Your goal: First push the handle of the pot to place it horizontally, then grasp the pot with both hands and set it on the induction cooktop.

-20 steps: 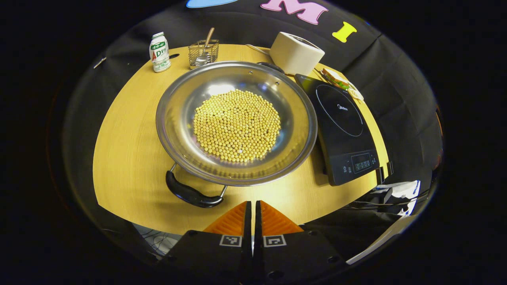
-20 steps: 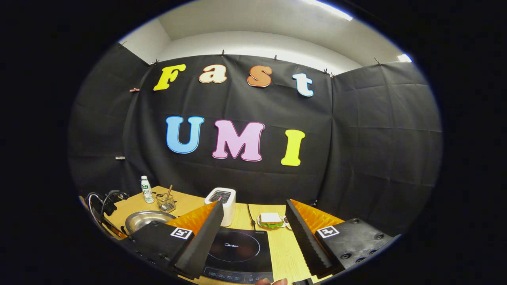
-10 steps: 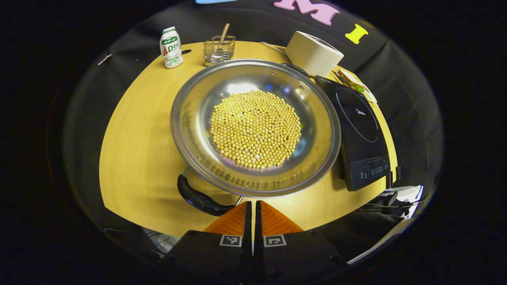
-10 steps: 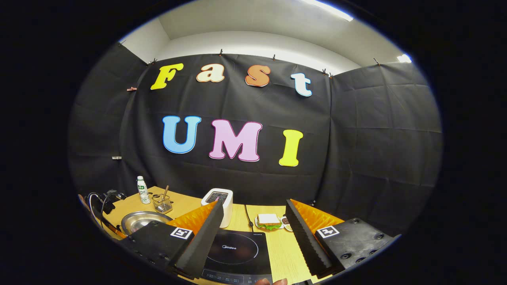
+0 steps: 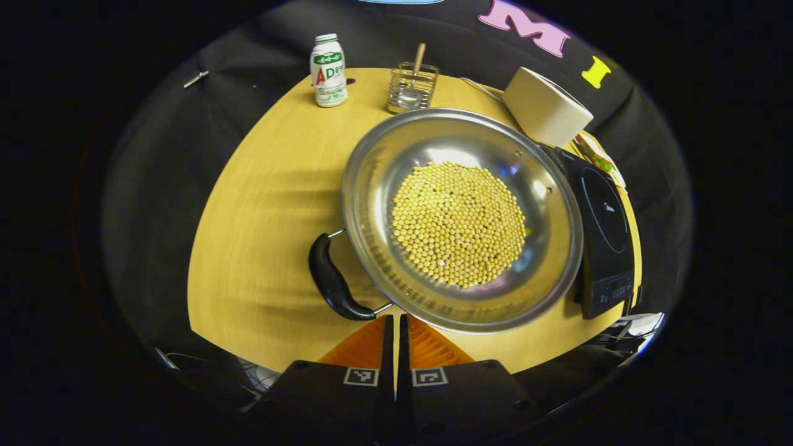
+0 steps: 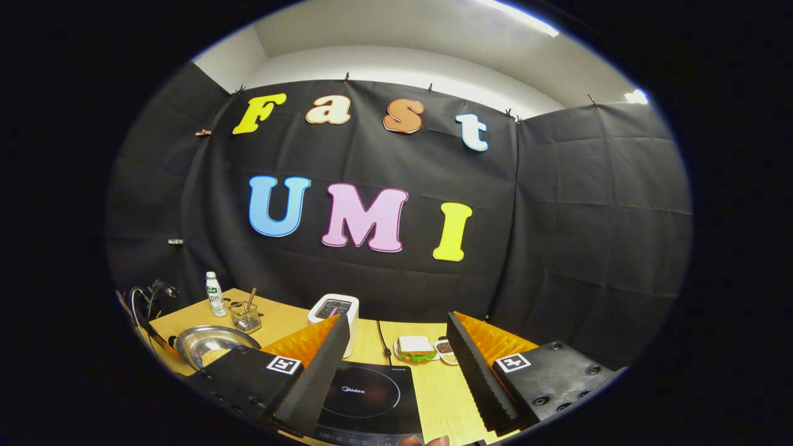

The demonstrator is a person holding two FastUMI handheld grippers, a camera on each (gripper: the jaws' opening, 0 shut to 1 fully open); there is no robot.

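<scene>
A: Pot (image 5: 461,217) sits on the worktop (image 5: 260,204), right beside the induction cooktop (image 5: 604,229), rim close against the cooktop's edge or slightly over it; cannot tell which. Not on the cooktop, so the lift is not done.

B: And the handle?

A: Near handle (image 5: 331,279) is a dark loop on wire brackets, on the side of the pot away from the cooktop. Left tongs (image 5: 394,325) are together, tips just by the end of that handle and the pot's rim; contact can't be confirmed. My read: the handle-pushing step is in hand.

B: Other side?

A: Right tongs (image 6: 396,359) are apart, holding nothing, hanging over the cooktop (image 6: 365,396), well away from the pot (image 6: 214,347).

B: So what's left?

A: Finish squaring the handle, then take the pot from both sides and set it on the cooktop.

B: Pot's condition?

A: Wide, shallow, shiny steel, upright, no lid. Bottom covered with an even bed of small yellow beans (image 5: 458,223). Judging by that load, a tilt during the lift would spill them.
</scene>
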